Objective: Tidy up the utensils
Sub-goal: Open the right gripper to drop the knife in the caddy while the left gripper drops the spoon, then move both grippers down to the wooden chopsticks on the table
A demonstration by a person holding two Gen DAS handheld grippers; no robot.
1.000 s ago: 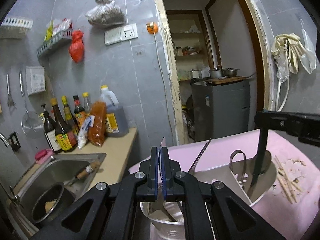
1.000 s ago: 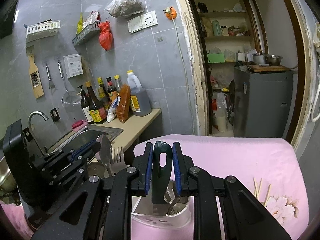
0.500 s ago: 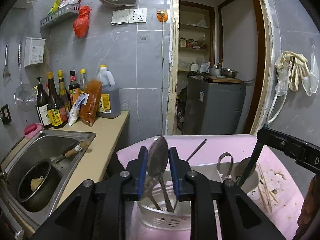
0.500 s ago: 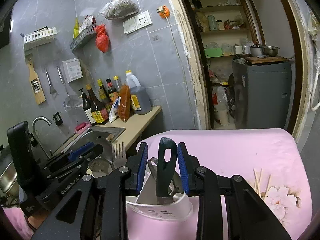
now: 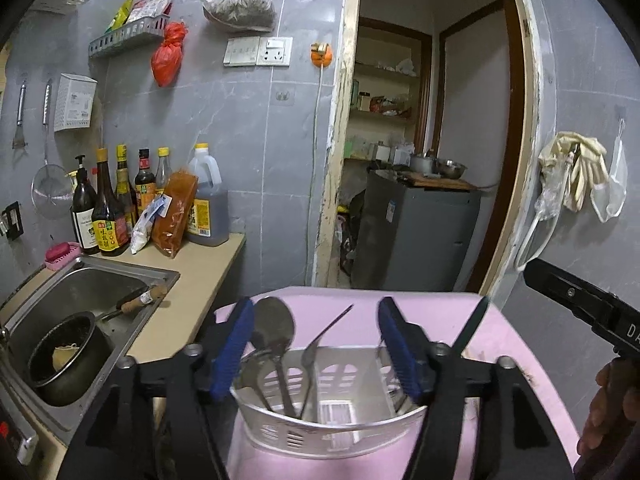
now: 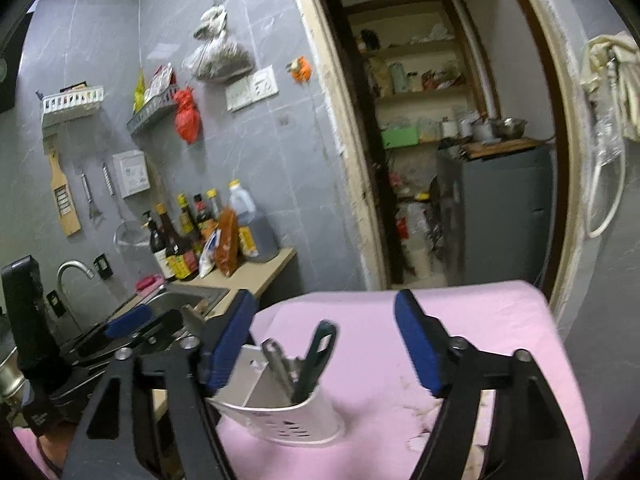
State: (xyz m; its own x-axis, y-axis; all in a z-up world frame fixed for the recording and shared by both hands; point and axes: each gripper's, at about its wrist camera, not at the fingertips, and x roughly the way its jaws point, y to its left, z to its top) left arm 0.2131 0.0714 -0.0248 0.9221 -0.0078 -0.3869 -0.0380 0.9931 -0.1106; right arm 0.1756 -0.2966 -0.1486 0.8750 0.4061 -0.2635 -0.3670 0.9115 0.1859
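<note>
Two bottles (image 5: 105, 208), sink (image 5: 84, 288), pot (image 5: 66, 356)

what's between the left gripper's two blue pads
In the left wrist view, a metal spoon and fork stand in the white slotted caddy, unpressed.

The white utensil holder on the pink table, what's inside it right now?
The white utensil holder holds a metal spoon and other metal utensils, with a green-handled tool in another compartment. Their lower ends are hidden by its wall.
</note>
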